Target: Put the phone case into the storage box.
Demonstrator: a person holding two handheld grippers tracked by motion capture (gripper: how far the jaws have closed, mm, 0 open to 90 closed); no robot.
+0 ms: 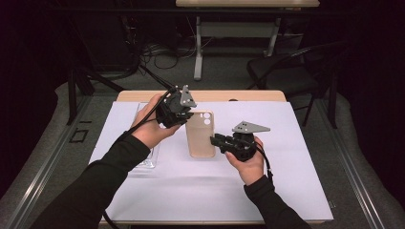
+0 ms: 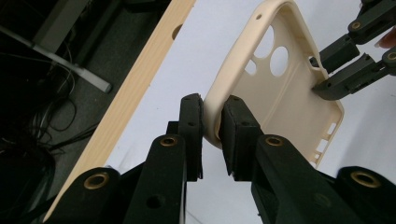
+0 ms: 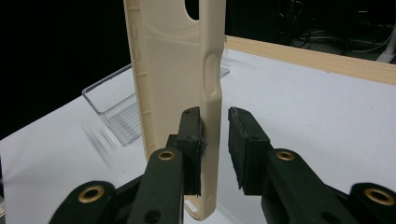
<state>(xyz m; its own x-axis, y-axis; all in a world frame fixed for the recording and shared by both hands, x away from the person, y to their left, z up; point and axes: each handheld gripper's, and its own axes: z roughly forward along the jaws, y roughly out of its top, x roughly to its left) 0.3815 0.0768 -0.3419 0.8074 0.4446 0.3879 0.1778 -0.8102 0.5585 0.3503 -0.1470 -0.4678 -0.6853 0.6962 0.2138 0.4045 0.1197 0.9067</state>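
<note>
A beige phone case (image 1: 199,136) is held over the white mat (image 1: 286,162), its inside facing up and its camera holes at the far end. My left gripper (image 1: 187,114) is shut on the rim at the case's far left corner; in the left gripper view the case (image 2: 280,98) has its rim pinched between the two pads (image 2: 212,135). My right gripper (image 1: 215,141) straddles the case's right side wall. The right gripper view shows the case (image 3: 173,70) with one jaw against the wall's inner face and the other a small gap away (image 3: 215,135).
A clear plastic tray (image 1: 145,160) lies on the mat at the left, behind the left forearm, also seen as a tray (image 3: 116,107) beyond the case. The table's wooden far edge (image 1: 200,95) runs past the mat. A dark chair (image 1: 286,67) stands beyond the table.
</note>
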